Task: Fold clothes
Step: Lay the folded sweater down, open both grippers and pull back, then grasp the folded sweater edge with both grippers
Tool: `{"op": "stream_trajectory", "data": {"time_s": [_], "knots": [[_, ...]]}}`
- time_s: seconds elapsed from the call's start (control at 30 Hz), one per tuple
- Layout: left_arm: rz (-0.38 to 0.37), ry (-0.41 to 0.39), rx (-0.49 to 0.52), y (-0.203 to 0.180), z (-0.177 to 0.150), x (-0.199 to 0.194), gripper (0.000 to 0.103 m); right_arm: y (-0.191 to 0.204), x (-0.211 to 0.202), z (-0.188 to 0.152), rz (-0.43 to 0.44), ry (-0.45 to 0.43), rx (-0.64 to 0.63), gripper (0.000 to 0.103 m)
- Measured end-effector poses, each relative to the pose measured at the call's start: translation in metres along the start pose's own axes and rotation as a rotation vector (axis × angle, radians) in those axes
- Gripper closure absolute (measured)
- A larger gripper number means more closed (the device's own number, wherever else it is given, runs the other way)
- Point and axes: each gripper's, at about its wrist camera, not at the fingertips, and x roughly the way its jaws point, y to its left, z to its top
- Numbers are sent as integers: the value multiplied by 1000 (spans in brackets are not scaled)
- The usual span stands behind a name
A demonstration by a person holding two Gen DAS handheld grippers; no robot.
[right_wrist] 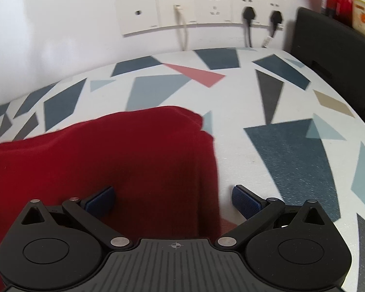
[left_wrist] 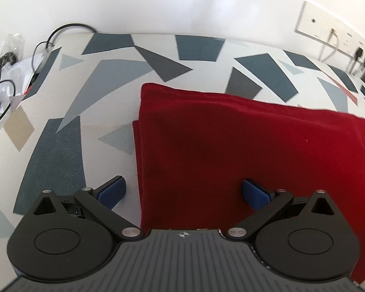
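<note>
A dark red garment [left_wrist: 243, 146] lies folded in layers on a table with a white cover printed in blue, grey and red shapes [left_wrist: 60, 126]. My left gripper [left_wrist: 183, 191] is open above the garment's left edge, one blue pad [left_wrist: 112, 191] over the cover and the other over the cloth. In the right wrist view the same red garment [right_wrist: 97, 160] fills the lower left. My right gripper [right_wrist: 174, 198] is open over the garment's right edge, its left pad [right_wrist: 99, 199] over cloth and its right pad [right_wrist: 245, 200] over the cover. Neither gripper holds anything.
A white wall runs along the table's far edge, with a socket strip [right_wrist: 197, 9] holding two black plugs and a white cable. Black cables and clear plastic bags [left_wrist: 9, 63] lie at the far left. A black box [right_wrist: 333, 56] stands at the far right.
</note>
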Motion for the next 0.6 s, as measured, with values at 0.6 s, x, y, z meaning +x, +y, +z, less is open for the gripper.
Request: {"op": "stream_trajectory", "data": {"time_s": [0.6], "knots": [[-21, -1, 37, -6, 8, 5, 0, 2, 1, 2, 13, 9, -39, 1]]}}
